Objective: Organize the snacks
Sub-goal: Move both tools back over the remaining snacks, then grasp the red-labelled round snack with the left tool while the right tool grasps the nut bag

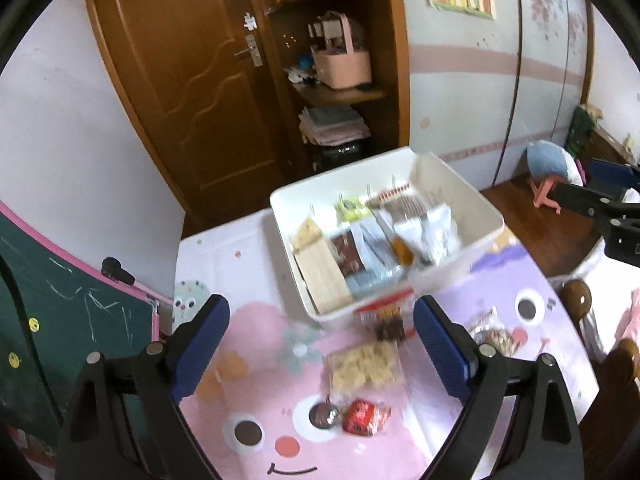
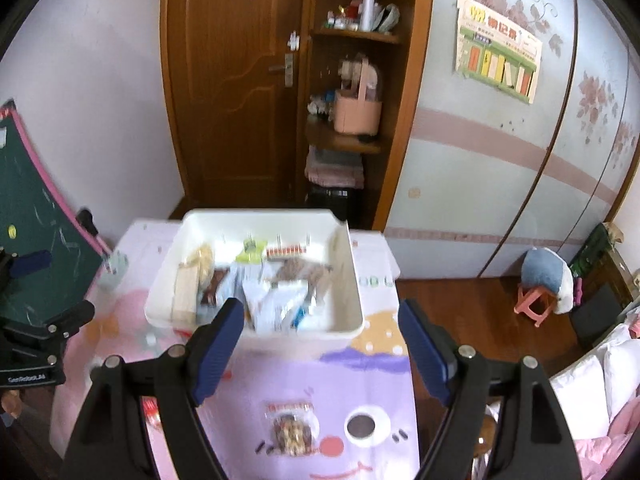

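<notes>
Your left gripper (image 1: 322, 344), its black frame tipped with blue ribbed pads, hangs with jaws spread wide above the pastel cartoon-print tablecloth (image 1: 256, 392), gripping nothing and touching nothing. The white rectangular plastic bin (image 1: 486, 210) stands just beyond the fingertips, on the same cloth. Inside that bin lie a pale wooden-coloured flat box (image 1: 322, 276) against its left wall, a brown patterned packet (image 1: 348, 254) beside it, and several silver and white foil packets (image 1: 434, 232) toward the right.

Loose snacks wait on the cloth in front of the bin, between your left pads: a clear packet of dark brown pieces with a red label (image 1: 390, 318) touching the bin's near wall, a clear bag of pale square crackers (image 1: 366, 366) just nearer than that, then a small red wrapped sweet (image 1: 364, 416) and a round silver foil-wrapped sweet (image 1: 322, 416) side by side, nearest the camera. Another clear bag of mixed nuts (image 1: 496, 332) lies right of the bin's near corner, beside your right-hand pad.

Your right gripper (image 2: 322, 344) is likewise fully apart and empty, held above the cloth just short of the bin's (image 2: 256, 330) near wall; its left blue pad overlaps the bin's near-left rim in view, though contact cannot be judged. Between its fingers, nearer than the bin, rests a clear packet of dark nut clusters with a red header (image 2: 290, 428) on the purple patch.
</notes>
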Tool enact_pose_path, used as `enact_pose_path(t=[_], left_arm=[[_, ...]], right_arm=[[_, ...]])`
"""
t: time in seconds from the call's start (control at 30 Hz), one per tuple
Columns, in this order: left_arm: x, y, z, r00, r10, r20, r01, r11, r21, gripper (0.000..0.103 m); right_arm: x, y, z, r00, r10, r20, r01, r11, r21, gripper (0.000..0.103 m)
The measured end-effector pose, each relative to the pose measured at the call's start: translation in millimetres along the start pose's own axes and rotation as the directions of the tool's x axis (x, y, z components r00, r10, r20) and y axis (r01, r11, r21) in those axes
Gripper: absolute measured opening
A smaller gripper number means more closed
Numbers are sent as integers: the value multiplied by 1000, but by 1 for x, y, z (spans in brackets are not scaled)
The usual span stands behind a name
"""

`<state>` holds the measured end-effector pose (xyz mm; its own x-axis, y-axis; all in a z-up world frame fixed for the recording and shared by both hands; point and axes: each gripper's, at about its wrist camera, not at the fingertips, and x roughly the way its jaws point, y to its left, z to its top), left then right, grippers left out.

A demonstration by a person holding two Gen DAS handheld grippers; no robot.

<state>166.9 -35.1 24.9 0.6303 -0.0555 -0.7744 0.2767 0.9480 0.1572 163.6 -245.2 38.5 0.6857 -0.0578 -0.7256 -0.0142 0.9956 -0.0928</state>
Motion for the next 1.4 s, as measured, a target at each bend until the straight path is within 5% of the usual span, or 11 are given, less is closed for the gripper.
enact_pose_path(t=[0.27,0.47,0.6,0.97,1.27,1.4], left_arm=[[16,-23,-56,1000,8,11,-8,1000,19,93],[61,-14,-99,991,-36,-128,17,988,-151,93],[90,2,-126,974,-66,-218,-4,952,-307,93],[116,-2,-156,945,-133,-299,-6,907,-422,93],[147,-1,-170,906,-208,-368,5,876,-483,93],[150,-5,-170,912,-187,-365,-4,886,-464,93]], right_arm=[[31,10,-63,993,30,-112,-31,1000,-6,80],[70,14,-110,974,47,-223,-48,999,1,80],[94,14,-132,957,72,-281,-66,997,29,80],[132,20,-156,935,101,-341,-94,995,37,80],[147,23,-167,924,139,-357,-119,990,78,55],[144,31,-169,930,121,-347,-111,993,46,44]])
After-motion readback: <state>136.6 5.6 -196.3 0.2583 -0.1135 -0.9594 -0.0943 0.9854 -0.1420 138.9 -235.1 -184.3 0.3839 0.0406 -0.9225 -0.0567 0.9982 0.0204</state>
